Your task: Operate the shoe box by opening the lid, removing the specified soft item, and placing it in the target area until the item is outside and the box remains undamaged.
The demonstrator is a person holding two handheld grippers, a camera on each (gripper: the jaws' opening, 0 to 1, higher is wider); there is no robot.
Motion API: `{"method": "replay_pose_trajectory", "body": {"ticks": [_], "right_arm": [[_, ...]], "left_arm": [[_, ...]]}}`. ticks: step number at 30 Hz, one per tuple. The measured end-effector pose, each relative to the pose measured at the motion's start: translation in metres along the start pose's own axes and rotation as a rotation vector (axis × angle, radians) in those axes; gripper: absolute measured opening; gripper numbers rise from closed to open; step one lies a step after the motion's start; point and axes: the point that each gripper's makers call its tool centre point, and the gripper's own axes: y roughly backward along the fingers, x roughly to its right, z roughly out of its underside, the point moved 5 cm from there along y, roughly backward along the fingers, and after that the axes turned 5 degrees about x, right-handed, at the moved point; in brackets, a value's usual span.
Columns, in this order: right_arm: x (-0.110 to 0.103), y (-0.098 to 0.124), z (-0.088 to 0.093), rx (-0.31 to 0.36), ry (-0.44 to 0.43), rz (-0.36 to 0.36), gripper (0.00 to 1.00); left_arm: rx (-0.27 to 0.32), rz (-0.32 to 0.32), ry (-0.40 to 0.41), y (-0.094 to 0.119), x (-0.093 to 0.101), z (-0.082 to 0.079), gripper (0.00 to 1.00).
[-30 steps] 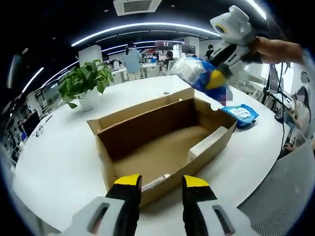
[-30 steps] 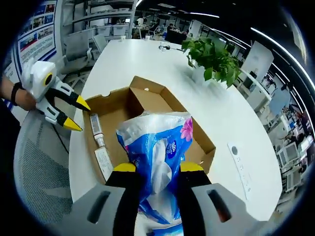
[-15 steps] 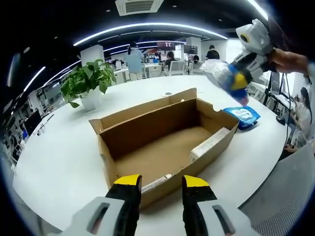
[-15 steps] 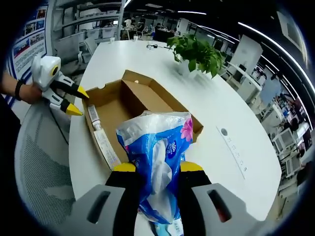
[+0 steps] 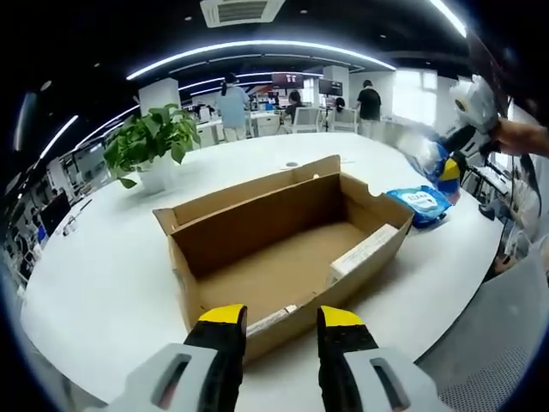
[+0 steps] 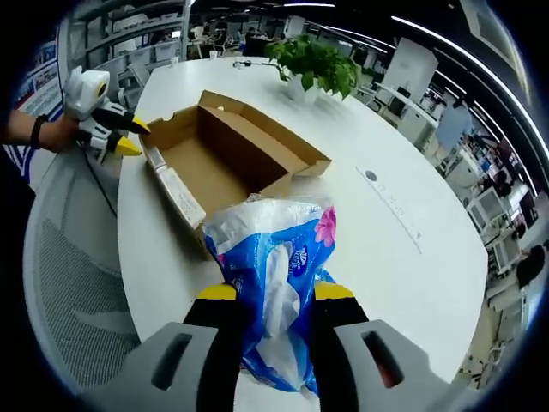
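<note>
An open cardboard shoe box [image 5: 283, 249] [image 6: 225, 154] lies on the white table, with flat white strips inside along its near wall. My left gripper [image 5: 279, 319] [image 6: 129, 137] is open, its yellow tips just short of the box's near edge. My right gripper [image 6: 274, 293] [image 5: 450, 163] is shut on a blue and white tissue pack [image 6: 273, 287] [image 5: 429, 154], held in the air beyond the box's right end. A second blue pack [image 5: 422, 201] rests on the table under it.
A potted green plant [image 5: 153, 142] [image 6: 313, 64] stands at the far side of the table [image 5: 94, 283]. A grey mesh chair [image 6: 73, 283] [image 5: 497, 343] sits beside the table edge. Desks and people fill the office behind.
My right gripper has carried the tissue pack up and away from the box, past its right end toward the blue pack on the table. The left gripper has stayed put.
</note>
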Motion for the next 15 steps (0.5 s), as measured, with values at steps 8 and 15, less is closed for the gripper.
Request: {"method": "replay_pose_trajectory", "body": {"ticks": [8,15], "right_arm": [[0.019,0.031,0.042,-0.033,-0.066,0.064,0.26],[0.034,0.051,0.070,-0.054,-0.123,0.117,0.26]], "left_arm": [[-0.001,0.000,-0.006,0.001,0.001,0.000,0.33],[0.007,-0.012,0.009,0.001,-0.002,-0.001,0.33]]}}
